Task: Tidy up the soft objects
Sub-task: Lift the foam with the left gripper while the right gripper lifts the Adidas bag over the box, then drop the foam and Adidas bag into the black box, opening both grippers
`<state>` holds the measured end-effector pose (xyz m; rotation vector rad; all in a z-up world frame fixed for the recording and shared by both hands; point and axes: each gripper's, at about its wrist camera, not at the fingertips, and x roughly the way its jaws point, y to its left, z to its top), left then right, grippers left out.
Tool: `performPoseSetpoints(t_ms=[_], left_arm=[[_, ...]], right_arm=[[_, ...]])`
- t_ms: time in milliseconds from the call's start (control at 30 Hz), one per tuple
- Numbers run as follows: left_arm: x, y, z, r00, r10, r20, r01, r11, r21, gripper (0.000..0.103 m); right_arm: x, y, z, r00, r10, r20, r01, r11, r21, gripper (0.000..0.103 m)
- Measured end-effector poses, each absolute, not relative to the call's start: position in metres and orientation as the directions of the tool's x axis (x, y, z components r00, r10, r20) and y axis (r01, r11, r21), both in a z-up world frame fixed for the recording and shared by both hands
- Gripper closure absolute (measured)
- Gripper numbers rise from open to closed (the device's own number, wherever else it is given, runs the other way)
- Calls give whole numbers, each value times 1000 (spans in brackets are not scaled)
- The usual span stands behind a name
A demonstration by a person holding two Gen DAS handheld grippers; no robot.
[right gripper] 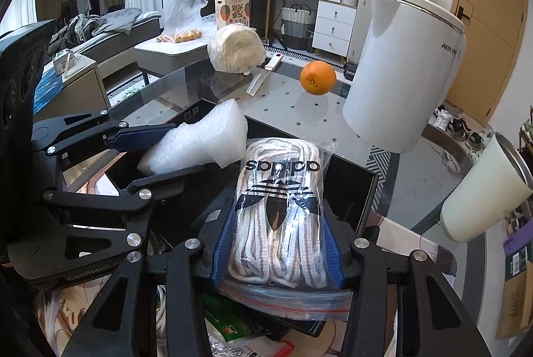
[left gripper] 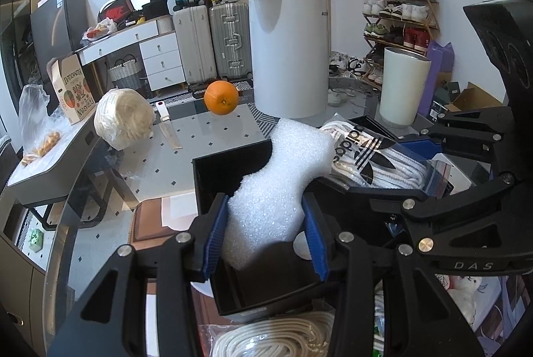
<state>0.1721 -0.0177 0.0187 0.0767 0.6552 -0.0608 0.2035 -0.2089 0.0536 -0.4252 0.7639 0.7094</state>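
— So what are the left tongs (left gripper: 265,243) holding?
— A white, bumpy foam block (left gripper: 283,177), pinched between the blue pads and held over the open black box (left gripper: 230,170) on the glass-topped counter (left gripper: 186,137).
— And the right tongs (right gripper: 278,248)?
— Clamped narrow on a clear zip bag of white-and-brown striped socks with a black trefoil logo (right gripper: 279,200), also above the black box, just beside the foam.
— What crowds the space?
— Behind the box stands a tall white cylindrical appliance (left gripper: 288,50), with a cream tumbler (left gripper: 403,87) to its right. An orange (left gripper: 221,98) sits on the counter ahead, and further left lie a wrapped cream bundle of yarn-like cord (left gripper: 123,117) and a white-handled knife (left gripper: 168,127).
— Anything near the tongs themselves?
— A coil of pale rope (left gripper: 276,337) lies below the left tongs, and a green packet (right gripper: 230,330) shows beneath the right ones. The two tongs sit close together, side by side.
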Motion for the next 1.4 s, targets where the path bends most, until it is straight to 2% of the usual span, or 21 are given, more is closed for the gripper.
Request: performPoseSetpoints(t_ms=[333,433,467,533,667,700,833,900,1000,1400], left_arm=[[161,-14,22,777,-44,-627,100,993,55,59],[159,-14,23,777,-50,-628,102,994,47,56],[158,-12,23,776,-60,-628,107,994,37,50],[155,-12,24,775,-68,-629,112,993,32,43],[145,-12,27,792,-64,-608,108,993,37,26],[143,-11,28,796,-65,-602,107,994,34,25],[135,-6,31,809,-24,-587,59,997,41,3],[130,-2,33,817,-19,-576,43,999,28,1],[121,7,37,829,1,-559,9,1000,15,0],[75,22,40,858,18,-514,-30,999,-15,0]], right_arm=[[193,-209,54,476,425,-770,-730,680,-76,55],[189,-210,55,488,432,-759,-735,672,-90,51],[188,-210,58,497,438,-749,-736,670,-96,51],[183,-215,63,525,447,-724,-729,676,-111,40],[176,-224,72,558,449,-698,-713,689,-127,26],[174,-227,73,564,446,-695,-708,694,-129,22],[169,-236,75,581,434,-688,-691,709,-136,18],[166,-240,76,588,427,-688,-678,723,-131,15],[160,-246,77,585,441,-681,-673,732,-103,2],[114,-287,81,591,482,-647,-599,800,49,1]])
